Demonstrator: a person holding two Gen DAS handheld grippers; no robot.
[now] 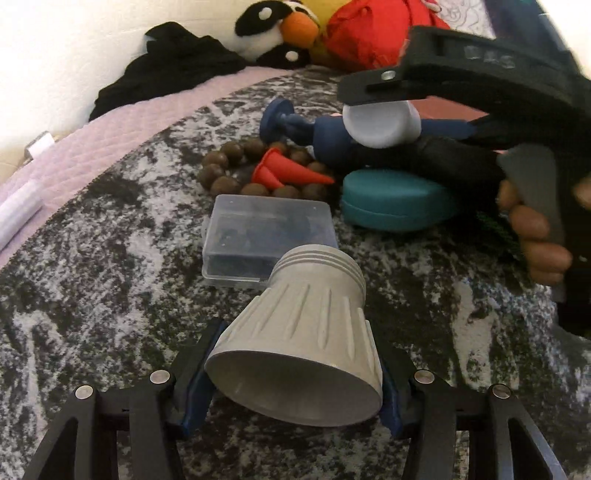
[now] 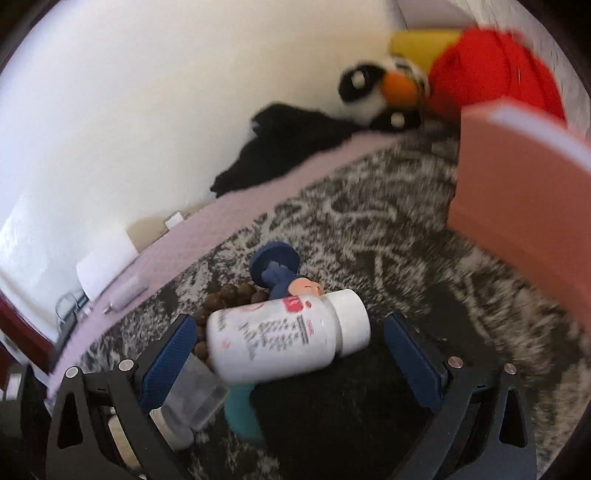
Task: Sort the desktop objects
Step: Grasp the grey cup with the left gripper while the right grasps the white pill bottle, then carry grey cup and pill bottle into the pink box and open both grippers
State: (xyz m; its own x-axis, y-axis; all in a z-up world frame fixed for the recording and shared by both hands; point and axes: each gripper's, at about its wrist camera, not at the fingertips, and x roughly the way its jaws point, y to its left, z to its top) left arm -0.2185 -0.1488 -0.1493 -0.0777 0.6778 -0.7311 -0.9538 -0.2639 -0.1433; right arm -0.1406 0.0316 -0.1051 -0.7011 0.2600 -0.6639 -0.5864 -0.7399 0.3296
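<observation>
Nearest the left wrist camera, the left gripper (image 1: 293,391) has its blue-padded jaws about half open and pressed against both sides of a grey ribbed cone-shaped housing (image 1: 306,339), a matte flared piece with raised lengthwise ribs, a grooved narrow collar at its far end and a hollow wide mouth facing the camera; it sits tilted just above the mottled black-and-white plush cloth (image 1: 92,295). Just behind the collar lies a clear plastic box (image 1: 269,236), rectangular with rounded corners and dark contents. To its right sits a teal oval case (image 1: 397,201) with a smooth lid seam. Beyond the box a ring of brown wooden beads (image 1: 225,162) surrounds two small red cones (image 1: 291,171), and behind these lies a navy figurine (image 1: 295,125) with a round disc base. Above the pile, on the right, the right gripper (image 2: 291,341) comes in, a person's fingers wrapped round its grey trigger; in its own blurred view the jaws stand wide, and a white pill bottle (image 2: 273,339), smooth plastic with a printed label and a plain white cap, lies crosswise between them. Its base end is at the left pad, while the cap end stands clear of the right pad, so I cannot tell whether it is truly held. A salmon-pink box (image 2: 524,218) looms at the right. Farthest back, on a quilted lilac cover (image 1: 110,140), lie a crumpled black cloth (image 1: 173,70) and a black-and-white plush with an orange beak (image 1: 280,29) beside red fabric (image 1: 369,37).
</observation>
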